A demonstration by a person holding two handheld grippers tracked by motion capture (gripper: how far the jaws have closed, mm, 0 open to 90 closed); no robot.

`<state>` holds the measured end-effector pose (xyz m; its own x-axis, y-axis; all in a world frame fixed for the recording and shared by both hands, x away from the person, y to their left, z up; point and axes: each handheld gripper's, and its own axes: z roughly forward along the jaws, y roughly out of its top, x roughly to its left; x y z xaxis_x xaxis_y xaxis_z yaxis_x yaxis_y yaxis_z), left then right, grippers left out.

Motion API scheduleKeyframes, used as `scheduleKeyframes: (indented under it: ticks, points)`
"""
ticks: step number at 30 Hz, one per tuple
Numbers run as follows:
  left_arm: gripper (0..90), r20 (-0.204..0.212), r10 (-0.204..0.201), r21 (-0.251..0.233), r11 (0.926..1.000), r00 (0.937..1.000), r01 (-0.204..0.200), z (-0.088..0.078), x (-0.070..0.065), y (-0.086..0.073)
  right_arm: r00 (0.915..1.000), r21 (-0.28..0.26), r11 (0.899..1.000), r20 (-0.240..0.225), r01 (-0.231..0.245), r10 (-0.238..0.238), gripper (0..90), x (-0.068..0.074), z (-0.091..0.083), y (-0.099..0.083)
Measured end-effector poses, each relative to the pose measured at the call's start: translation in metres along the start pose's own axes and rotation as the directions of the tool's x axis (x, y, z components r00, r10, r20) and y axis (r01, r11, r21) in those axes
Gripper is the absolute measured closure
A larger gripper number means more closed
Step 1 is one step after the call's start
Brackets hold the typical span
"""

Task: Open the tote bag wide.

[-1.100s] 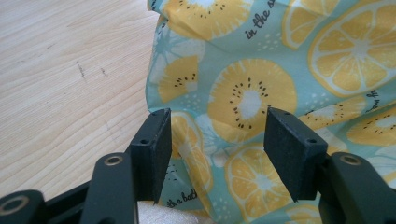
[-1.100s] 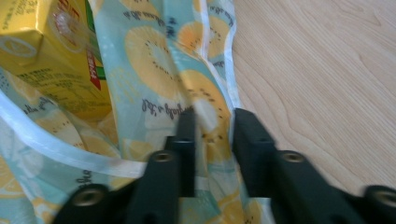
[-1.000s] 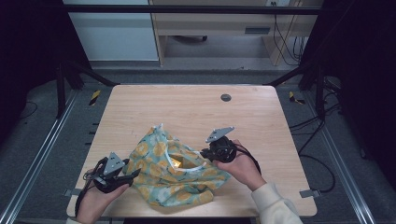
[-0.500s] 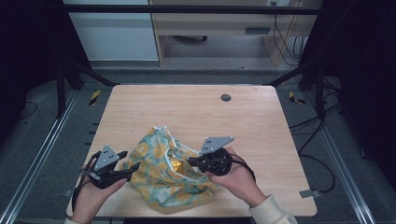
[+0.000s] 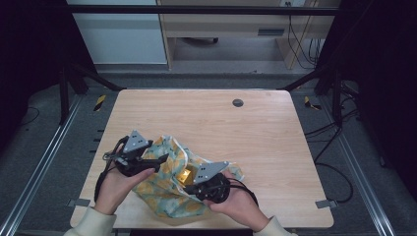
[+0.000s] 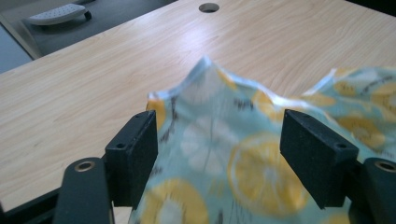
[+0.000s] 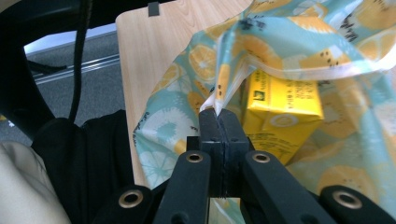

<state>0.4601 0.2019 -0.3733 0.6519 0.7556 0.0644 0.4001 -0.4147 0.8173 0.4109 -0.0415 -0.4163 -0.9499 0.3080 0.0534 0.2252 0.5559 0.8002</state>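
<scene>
Right gripper (image 7: 218, 112) pinches soft cloth bag (image 7: 299, 28) — boxy carton (image 7: 285, 107) inside.

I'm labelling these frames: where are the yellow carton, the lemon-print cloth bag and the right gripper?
yellow carton (image 7: 285, 100): right gripper view, its printed face.
lemon-print cloth bag (image 6: 243, 163): left gripper view, its patterned side.
right gripper (image 7: 218, 112): right gripper view, its closed tips.

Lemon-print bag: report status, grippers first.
Right gripper shut on bag rim. Left gripper open, just been widening, cloth between. Yellow carton inside. Nothing obstructing.
</scene>
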Motion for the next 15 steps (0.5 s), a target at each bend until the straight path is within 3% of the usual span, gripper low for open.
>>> scheduleKeyframes:
  ticks: [5, 10, 12, 14, 15]
  points:
    - [21.4, -0.021, 0.004, 0.03, 0.9995, 0.9998, -0.003, 0.018, -0.007, 0.011, 0.9999, 0.011, 1.0, -0.007, 0.009, -0.009, 90.0, 0.003, 0.004, -0.002]
    - [20.0, -0.032, -0.01, 0.08, 0.9967, 0.9994, 0.012, 0.033, -0.005, 0.012, 0.9999, 0.018, 1.0, -0.012, 0.013, -0.013, 90.0, 0.004, 0.007, -0.004]
    - [23.7, -0.027, -0.011, 0.082, 0.9965, 0.9996, 0.014, 0.035, -0.004, 0.01, 0.9997, 0.023, 1.0, -0.012, 0.022, -0.022, 90.0, 0.005, 0.008, -0.004]
    - [37.9, -0.026, -0.006, 0.09, 0.996, 0.9996, 0.008, 0.034, -0.004, 0.007, 0.9997, 0.022, 0.999, -0.012, 0.023, -0.023, 90.0, 0.004, 0.008, -0.005]
    - [37.9, -0.028, -0.003, 0.093, 0.9957, 0.9996, 0.005, 0.032, -0.003, 0.006, 0.9997, 0.022, 0.999, -0.012, 0.023, -0.023, 90.0, 0.004, 0.008, -0.005]
